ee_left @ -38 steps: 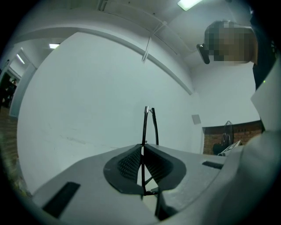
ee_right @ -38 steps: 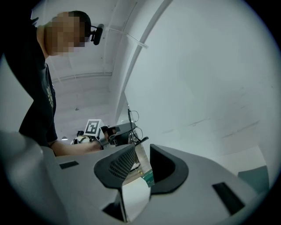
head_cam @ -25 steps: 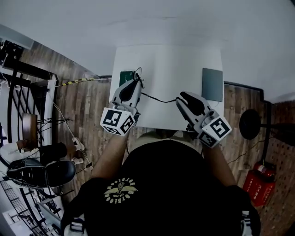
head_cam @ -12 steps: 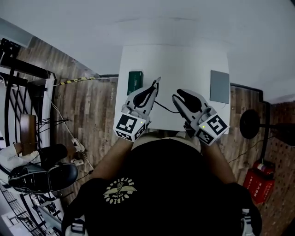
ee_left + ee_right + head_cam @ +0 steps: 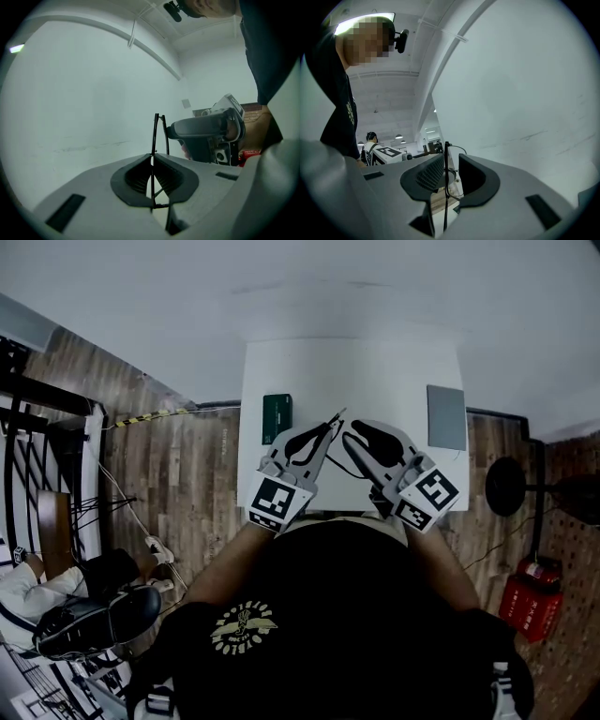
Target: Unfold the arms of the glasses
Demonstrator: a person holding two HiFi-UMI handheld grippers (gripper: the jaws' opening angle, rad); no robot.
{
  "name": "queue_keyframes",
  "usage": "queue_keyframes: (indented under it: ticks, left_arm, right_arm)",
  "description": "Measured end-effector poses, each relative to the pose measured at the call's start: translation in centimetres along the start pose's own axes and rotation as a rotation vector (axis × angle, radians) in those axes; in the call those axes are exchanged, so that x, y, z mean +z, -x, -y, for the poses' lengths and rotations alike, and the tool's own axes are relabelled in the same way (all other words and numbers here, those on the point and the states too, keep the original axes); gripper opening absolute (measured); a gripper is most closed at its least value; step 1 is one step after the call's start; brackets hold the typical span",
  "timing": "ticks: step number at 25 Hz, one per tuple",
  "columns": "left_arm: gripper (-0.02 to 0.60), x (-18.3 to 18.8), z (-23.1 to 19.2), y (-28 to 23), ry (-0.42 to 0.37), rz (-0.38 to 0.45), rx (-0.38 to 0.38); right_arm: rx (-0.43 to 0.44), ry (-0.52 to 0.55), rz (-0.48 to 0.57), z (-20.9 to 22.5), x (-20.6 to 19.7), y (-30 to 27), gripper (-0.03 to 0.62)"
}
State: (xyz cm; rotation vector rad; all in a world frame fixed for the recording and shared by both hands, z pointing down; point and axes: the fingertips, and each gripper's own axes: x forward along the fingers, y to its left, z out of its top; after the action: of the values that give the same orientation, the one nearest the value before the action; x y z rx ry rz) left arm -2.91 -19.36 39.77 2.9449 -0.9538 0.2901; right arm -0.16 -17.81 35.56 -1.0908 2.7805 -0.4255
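Gripping glasses point(image 5: 154, 127) above counter point(image 5: 375, 371): left tongs point(image 5: 151, 161) pinched narrow on them, right tongs point(image 5: 451, 173) half-open astride, unclamped. Next, likely: right clamps, pulls outward to unfold.

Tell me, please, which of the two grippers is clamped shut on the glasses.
The left gripper: its jaws pinch the thin black frame of the glasses. The right gripper has its jaws apart, with part of the glasses standing in the gap, not clamped.

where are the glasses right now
In the head view, centre, over the white table's near half: the glasses are pinched in the left gripper, the right gripper close beside.
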Motion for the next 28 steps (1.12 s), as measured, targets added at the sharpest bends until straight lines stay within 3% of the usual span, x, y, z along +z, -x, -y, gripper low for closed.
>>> queue_keyframes:
  ticks: [18, 23, 28]
  left_arm:
    - [0.023, 1.2, 0.4, -1.3, -0.162, 0.042, -0.159]
    - [0.023, 0.9, 0.2, -1.3, -0.201, 0.040, -0.167]
    - [0.023, 0.4, -0.4, -0.7, -0.229, 0.027, -0.158]
  right_arm:
    - [-0.086, 0.029, 0.027, 0.0, 0.8, -1.6, 0.092]
    - [-0.119, 0.059, 0.003, 0.1, 0.3, -1.5, 0.014]
    - [-0.130, 0.074, -0.028, -0.5, -0.3, -2.0, 0.011]
